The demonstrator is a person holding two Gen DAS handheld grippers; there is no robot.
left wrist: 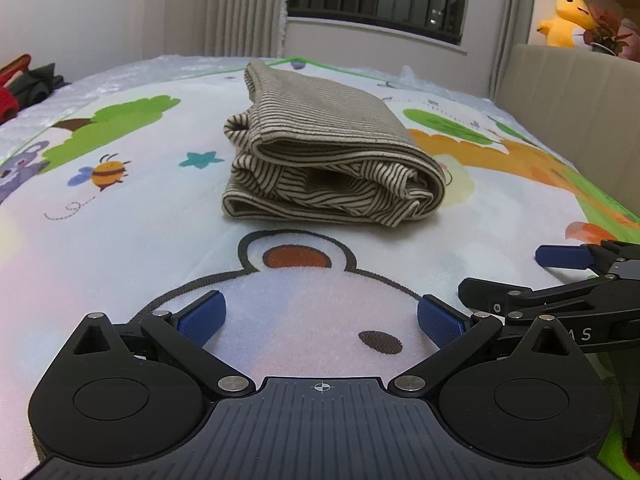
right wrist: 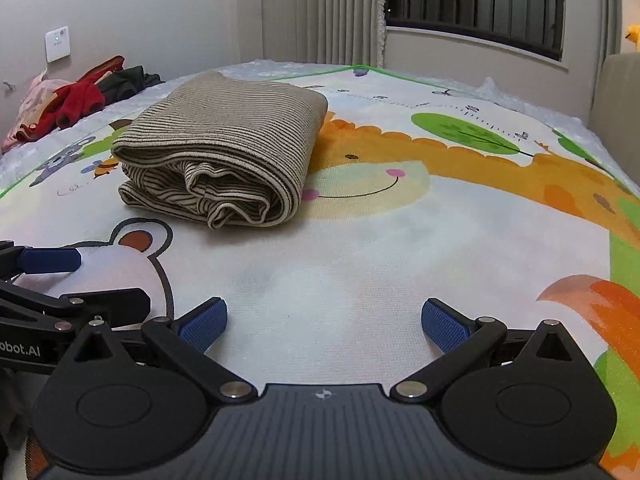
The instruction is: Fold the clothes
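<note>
Black claw, blue ribbed pads

The folded striped garment lies on the play mat, straight ahead of the left gripper's spread jaws and ahead-left of the right gripper's spread jaws, well apart from both. The two grippers sit side by side, near each other. A heap of clothes lies far left, beyond the mat's edge. A plush toy sits far right, behind the headboard.
</note>
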